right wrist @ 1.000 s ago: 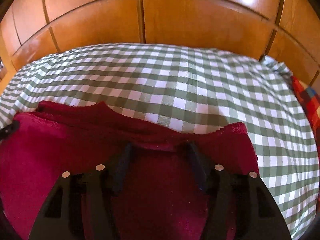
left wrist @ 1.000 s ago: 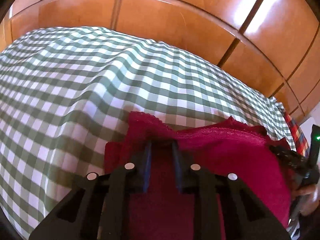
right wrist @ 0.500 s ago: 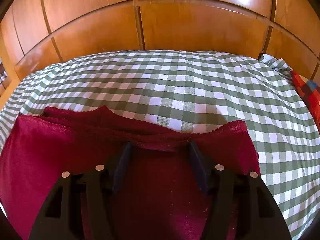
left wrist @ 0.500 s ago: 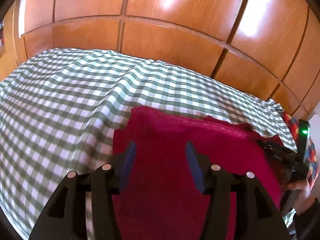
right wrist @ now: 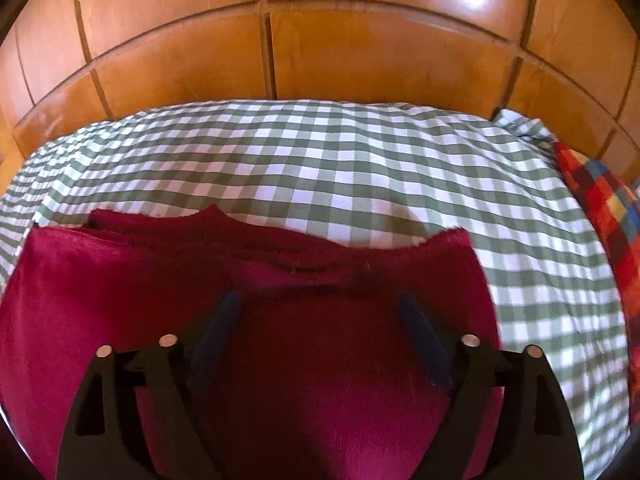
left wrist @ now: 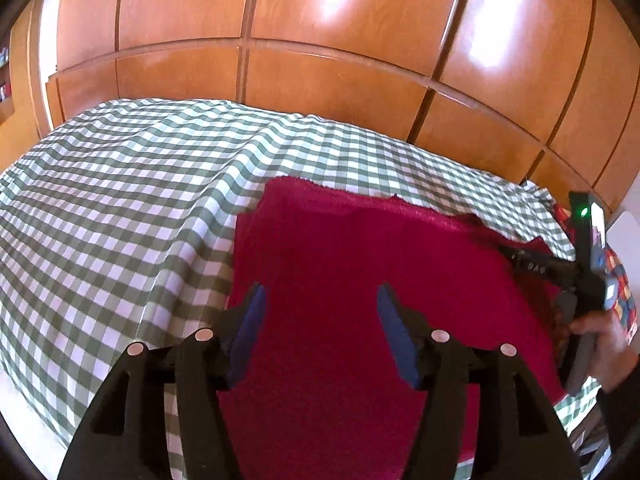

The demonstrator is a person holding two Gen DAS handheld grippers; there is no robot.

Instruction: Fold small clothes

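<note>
The red garment runs off the lower frame edge in both views; its far right corner is motion-blurred. The multicoloured patchwork cloth is cut off by the right edge.

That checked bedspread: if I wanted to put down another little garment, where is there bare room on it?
The checked bedspread lies bare between the dark red garment and the wooden panelling, and also left of the garment in the left wrist view. It is crowded at the near middle, where the garment lies under both open tools, left tool and right tool, and by the multicoloured cloth.

Black left gripper and right gripper, blue-padded jaws, silver screws.
</note>
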